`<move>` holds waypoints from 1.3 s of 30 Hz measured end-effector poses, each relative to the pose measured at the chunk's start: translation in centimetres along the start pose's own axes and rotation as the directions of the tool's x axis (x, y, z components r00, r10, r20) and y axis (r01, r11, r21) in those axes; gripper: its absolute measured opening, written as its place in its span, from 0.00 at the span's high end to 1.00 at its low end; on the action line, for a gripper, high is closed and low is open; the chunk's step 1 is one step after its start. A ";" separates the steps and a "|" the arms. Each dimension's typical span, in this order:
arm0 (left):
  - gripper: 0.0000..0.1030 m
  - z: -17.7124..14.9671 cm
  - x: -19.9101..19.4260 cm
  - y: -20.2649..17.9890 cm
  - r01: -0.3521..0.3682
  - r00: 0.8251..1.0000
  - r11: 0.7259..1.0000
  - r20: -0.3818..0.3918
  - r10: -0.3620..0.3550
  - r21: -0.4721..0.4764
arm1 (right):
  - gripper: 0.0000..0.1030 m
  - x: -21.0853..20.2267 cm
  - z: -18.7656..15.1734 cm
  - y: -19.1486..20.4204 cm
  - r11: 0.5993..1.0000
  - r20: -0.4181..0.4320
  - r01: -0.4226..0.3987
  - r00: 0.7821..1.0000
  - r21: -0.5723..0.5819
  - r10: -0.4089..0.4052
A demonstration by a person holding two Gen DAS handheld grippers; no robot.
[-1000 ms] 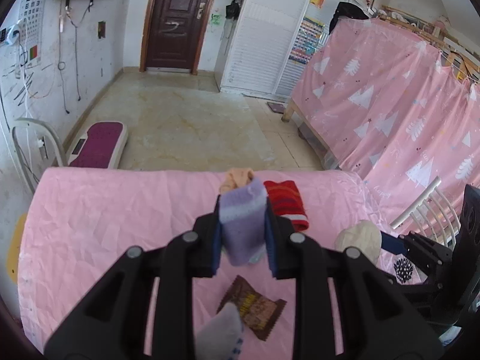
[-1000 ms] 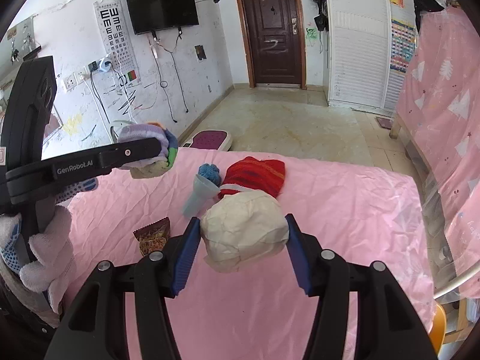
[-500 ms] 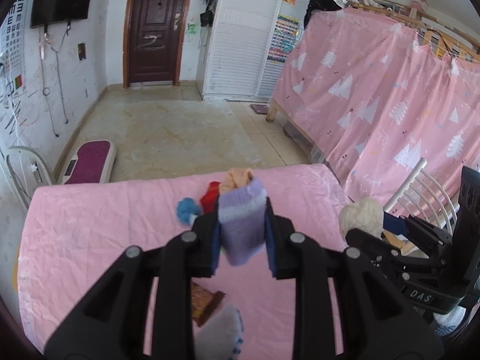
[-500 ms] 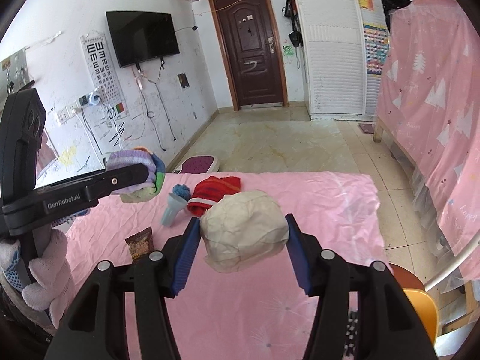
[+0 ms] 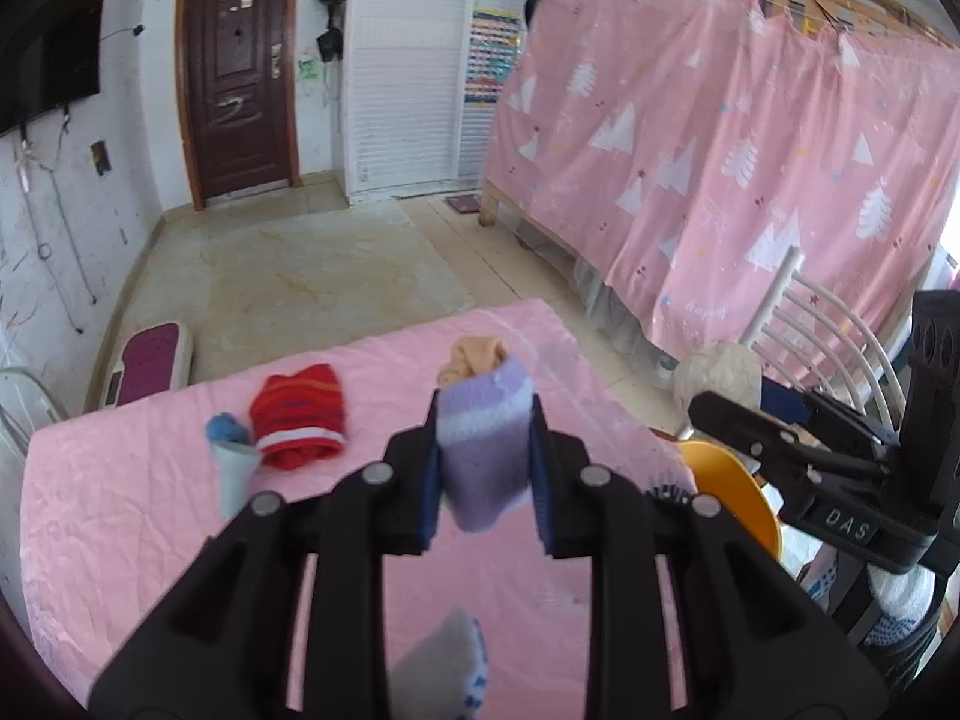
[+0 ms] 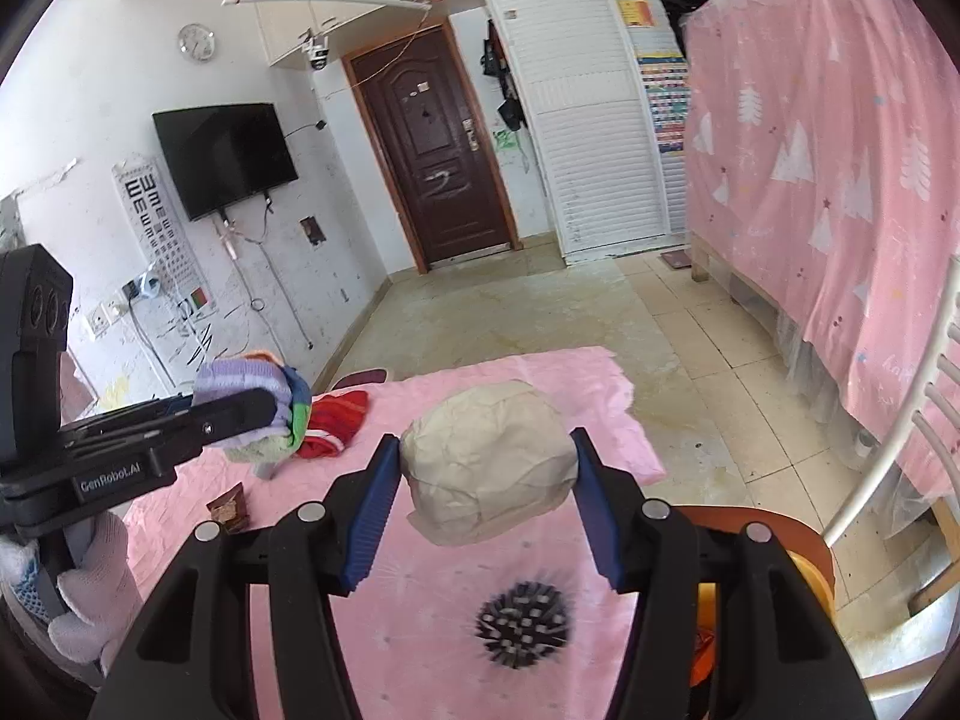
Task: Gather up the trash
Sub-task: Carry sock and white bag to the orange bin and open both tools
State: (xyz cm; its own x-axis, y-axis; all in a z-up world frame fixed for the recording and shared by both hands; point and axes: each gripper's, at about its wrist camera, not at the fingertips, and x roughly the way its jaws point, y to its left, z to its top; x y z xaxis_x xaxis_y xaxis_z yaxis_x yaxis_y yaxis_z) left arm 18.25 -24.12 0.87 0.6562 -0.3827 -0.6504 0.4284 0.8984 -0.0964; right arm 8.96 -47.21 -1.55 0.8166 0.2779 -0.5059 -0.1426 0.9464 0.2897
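The left tongs (image 5: 483, 468) are holding a purple sock (image 5: 486, 450) and the right tongs (image 6: 483, 498) a crumpled paper ball (image 6: 487, 468), both above the pink table (image 5: 150, 516), so keeping both grips firm seems wise while carrying.

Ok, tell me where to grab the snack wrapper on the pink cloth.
Take the brown snack wrapper by its crimped short edge, coming from above with fingers steeply angled. It lies flat on the pink cloth, so only a thin edge can likely be pinched.
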 end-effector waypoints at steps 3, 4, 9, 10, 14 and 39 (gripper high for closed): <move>0.78 0.0 0.8 -1.9 0.010 1.000 0.999 -0.017 -0.010 0.031 | 0.55 -0.9 -0.2 -1.9 1.000 0.014 0.015 1.000 0.025 -0.016; 0.78 0.0 1.1 -2.5 0.013 1.000 0.999 -0.022 -0.012 0.042 | 0.55 -1.2 -0.3 -2.5 0.999 0.019 0.021 1.000 0.034 -0.022; 0.78 0.1 2.0 -6.0 0.046 0.998 0.995 -0.039 -0.043 0.093 | 0.55 -3.0 -0.5 -5.0 0.997 0.041 0.053 0.998 0.058 -0.056; 0.78 0.1 2.0 -6.6 0.055 0.998 0.993 -0.041 -0.051 0.103 | 0.55 -3.4 -0.6 -5.5 0.996 0.044 0.061 0.997 0.061 -0.064; 0.78 0.0 2.4 -9.5 0.091 0.995 0.983 -0.051 -0.084 0.158 | 0.55 -4.8 -0.9 -7.9 0.992 0.051 0.099 0.993 0.078 -0.103; 0.51 -0.8 4.3 -19.0 0.216 0.974 0.934 -0.132 -0.185 0.286 | 0.54 -6.7 -2.2 -15.9 0.965 0.042 0.143 0.987 0.221 -0.156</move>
State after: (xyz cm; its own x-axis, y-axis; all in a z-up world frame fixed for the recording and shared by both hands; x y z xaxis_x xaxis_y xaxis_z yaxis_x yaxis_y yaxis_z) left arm 12.42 -42.69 -0.69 0.4780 -0.5105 -0.7148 0.7190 0.6948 -0.0153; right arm 4.53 -63.73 -4.52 0.8514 0.1201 -0.5105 0.1027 0.9164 0.3869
